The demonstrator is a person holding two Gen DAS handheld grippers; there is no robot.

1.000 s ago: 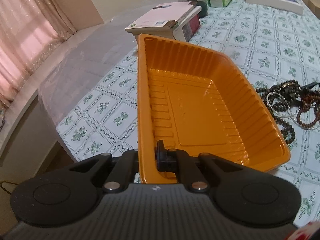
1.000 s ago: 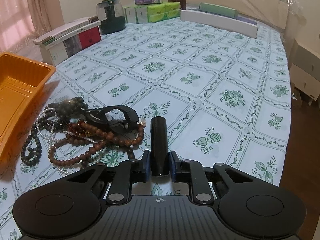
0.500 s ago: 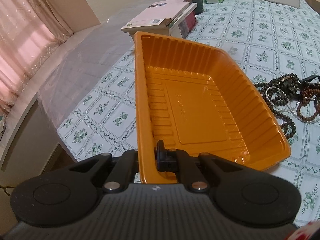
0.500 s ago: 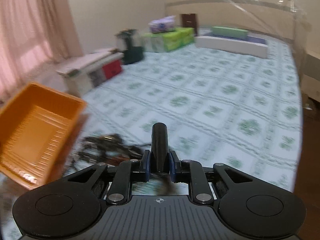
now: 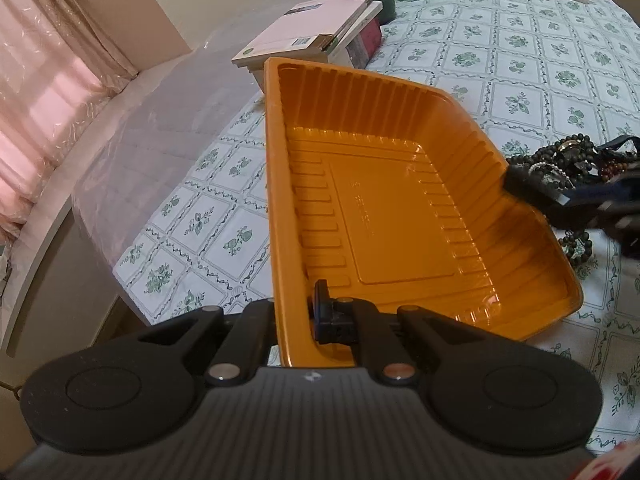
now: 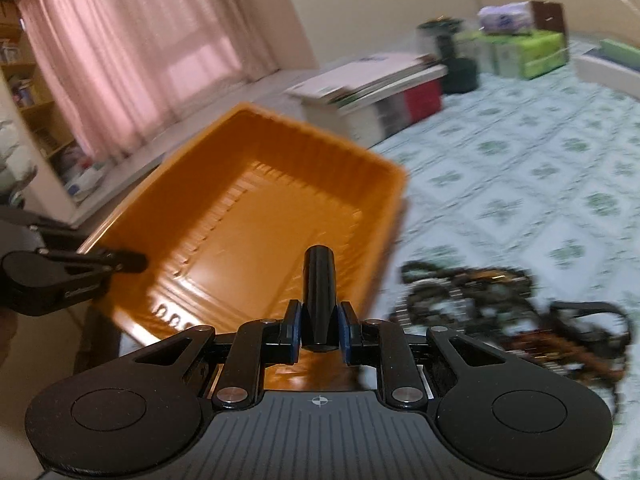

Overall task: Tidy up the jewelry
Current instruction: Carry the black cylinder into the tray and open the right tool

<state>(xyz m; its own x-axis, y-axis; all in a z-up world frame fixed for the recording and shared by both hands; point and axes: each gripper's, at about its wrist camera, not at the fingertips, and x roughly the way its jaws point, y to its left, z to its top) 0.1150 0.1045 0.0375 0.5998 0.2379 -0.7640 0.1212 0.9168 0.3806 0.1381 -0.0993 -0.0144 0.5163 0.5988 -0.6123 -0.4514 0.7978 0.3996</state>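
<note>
Right at the near-left corner of the table, the left gripper [image 5: 294, 316] is clamped down tight on the rim of the orange tray [image 5: 380, 216], one finger outside the wall and the other inside, holding that long side up so the tray sits tilted with its far edge down toward the floral tablecloth [image 5: 560, 80]. Tray's got nothing in it, just the ribbed plastic floor. Over on the other side, the right gripper [image 6: 319, 322] is pinching a short black cylinder [image 6: 319, 280] between its blue pads, sticking straight out ahead of the fingers, and it hangs over the near end of the tray; from the left wrist view it's a blurry dark shape coming in across the tray's right rim. Just past that rim, sitting on the tablecloth, is the jewelry pile [image 5: 560, 164]: a tangle of dark and brownish bead strands with a few pale pearly ones mixed in, plus a black strap thing [image 6: 592, 312] on its right side, pretty smeared in the right wrist view so can't make out much more. Further back toward the table's left edge there's a stack of books [image 5: 312, 32], and at the far end some green tissue boxes [image 6: 532, 52] and a dark jar [image 6: 452, 60]. Pink curtains [image 6: 128, 60] off to the left of the table.
</note>
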